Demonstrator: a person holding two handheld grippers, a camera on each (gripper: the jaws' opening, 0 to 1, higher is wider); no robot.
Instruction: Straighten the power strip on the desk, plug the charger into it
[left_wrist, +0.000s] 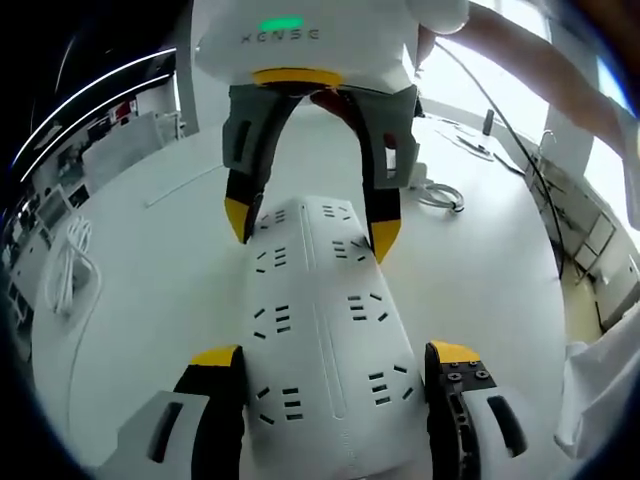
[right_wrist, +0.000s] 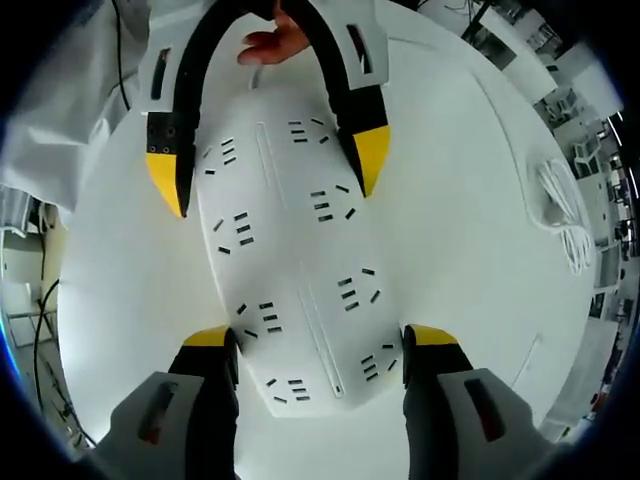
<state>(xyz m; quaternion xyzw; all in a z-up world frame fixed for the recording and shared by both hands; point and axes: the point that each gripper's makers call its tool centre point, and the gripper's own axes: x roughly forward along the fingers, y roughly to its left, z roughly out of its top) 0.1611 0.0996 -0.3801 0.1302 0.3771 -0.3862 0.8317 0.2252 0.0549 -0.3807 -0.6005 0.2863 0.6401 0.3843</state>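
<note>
The long white plastic power strip (left_wrist: 320, 330) with its two rows of dark socket slots lies flat on the round white table (left_wrist: 150, 270), and both tools have it by opposite ends. In the left gripper view, the left tool (left_wrist: 333, 362) has its black, yellow-tipped jaws spread to either side of the strip's near end, each tip right against a long edge. At the strip's far end the right tool (left_wrist: 312, 225) reaches down from above, with its yellow tips set on the two edges there.

The right gripper view gives the mirror of that: the right tool (right_wrist: 318, 340) straddles its end of the power strip (right_wrist: 290, 260), jaws spread to the strip's width and tips against its sides, while the left tool (right_wrist: 270, 170) brackets the far end. A person's bare hand (right_wrist: 272, 42) shows just past that far end, and a white sleeve (right_wrist: 70, 90) lies off to one side of the strip.

Well apart from the strip on the table (right_wrist: 470, 230), a coiled white cable (left_wrist: 68, 265) rests near the rim; it is also seen in the right gripper view (right_wrist: 565, 215). Beyond the strip's far end another loop of white cord (left_wrist: 440, 195) lies near a white block that I cannot make out clearly.
</note>
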